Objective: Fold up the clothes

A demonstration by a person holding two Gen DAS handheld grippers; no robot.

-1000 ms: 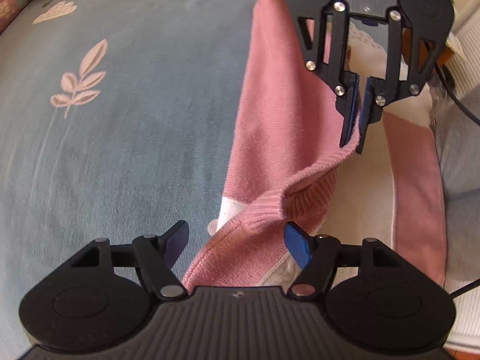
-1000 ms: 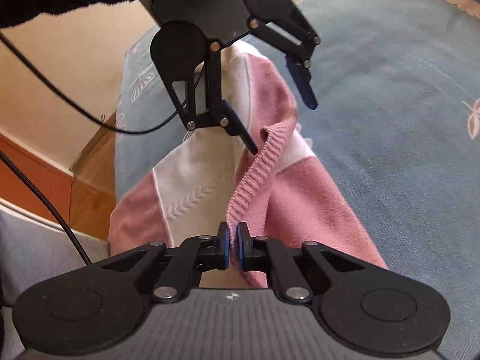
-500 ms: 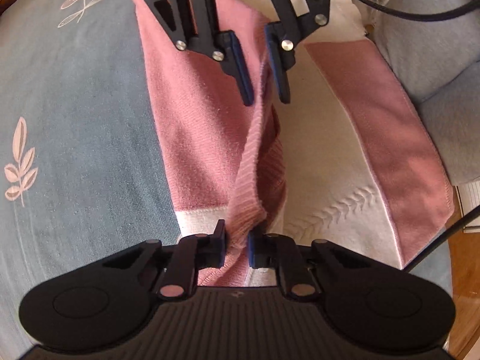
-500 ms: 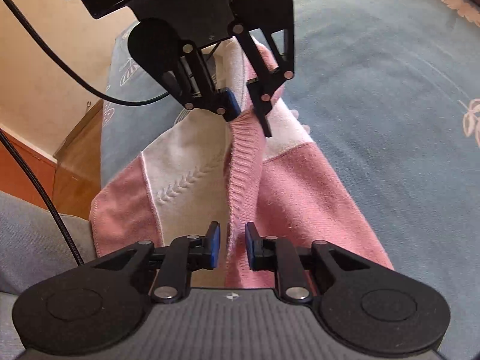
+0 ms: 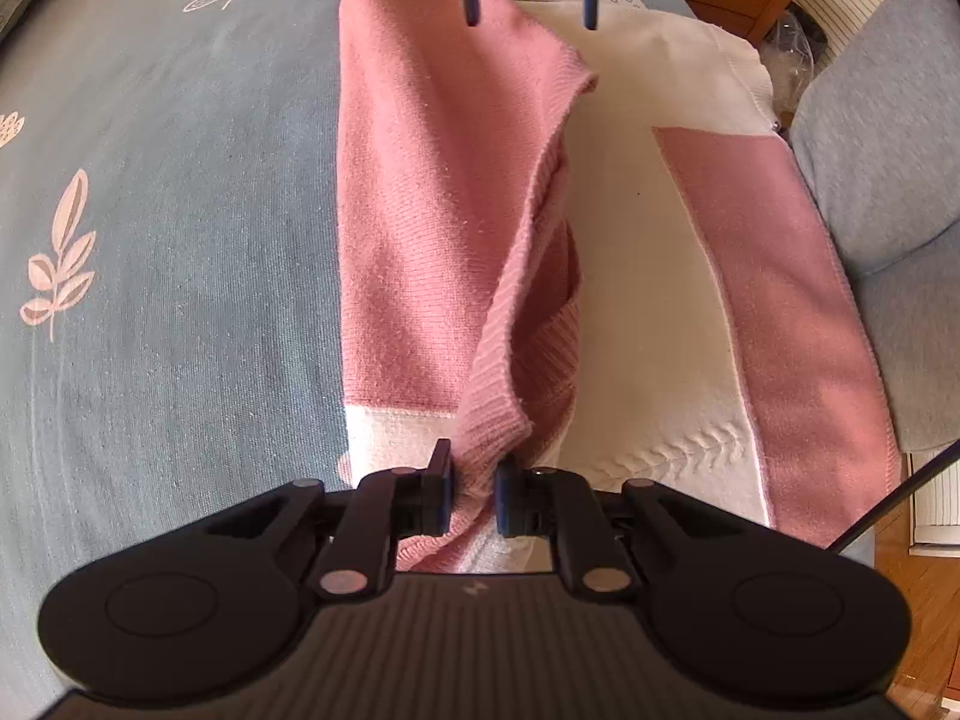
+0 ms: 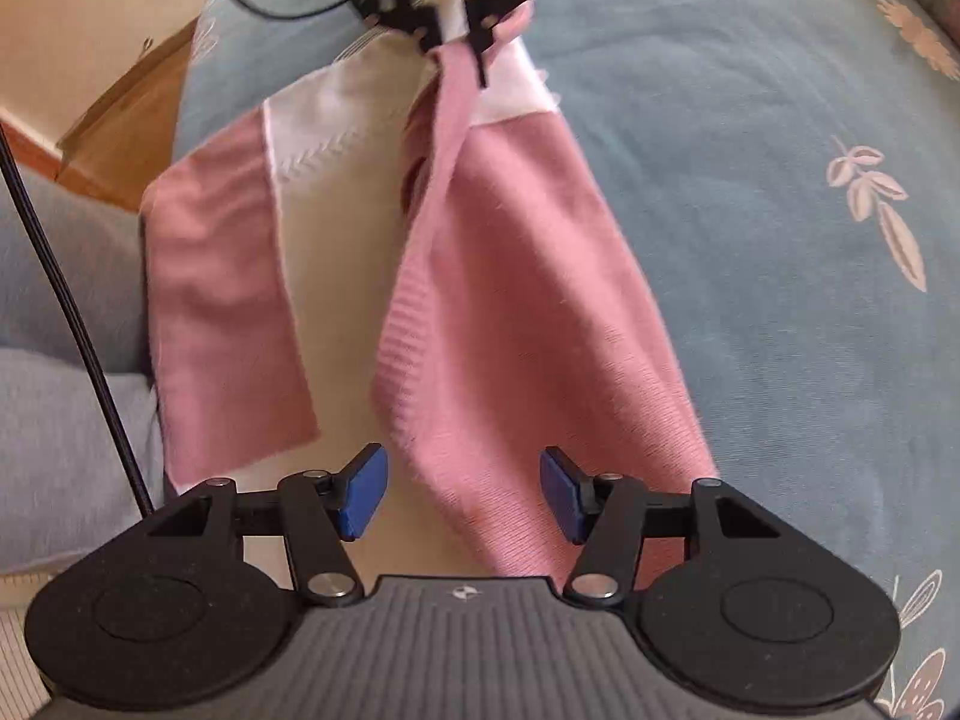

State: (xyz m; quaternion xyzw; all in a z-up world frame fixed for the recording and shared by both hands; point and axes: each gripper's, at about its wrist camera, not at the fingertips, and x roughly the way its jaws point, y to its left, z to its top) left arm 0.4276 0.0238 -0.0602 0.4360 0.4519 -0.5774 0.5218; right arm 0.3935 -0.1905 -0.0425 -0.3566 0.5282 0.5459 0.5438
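1. Down at our left gripper (image 5: 473, 489), jaws are nearly shut, pinching a ribbed pink hem of the sweater (image 5: 420, 192).
2. Our right gripper (image 6: 463, 495) has jaws about halfway apart, just been opening; pink knit lies below & between the blue pads (image 6: 360, 492), but they aren't pressing it.
3. From the left grip, the hem runs up as a raised ridge toward the right gripper's tips.
4. Sweater, pink w/ white panels, lies spread on a blue bedspread (image 5: 168, 240) w/ leaf prints.
5. Grey cushion (image 5: 888, 168) sits beside the sweater's far edge.
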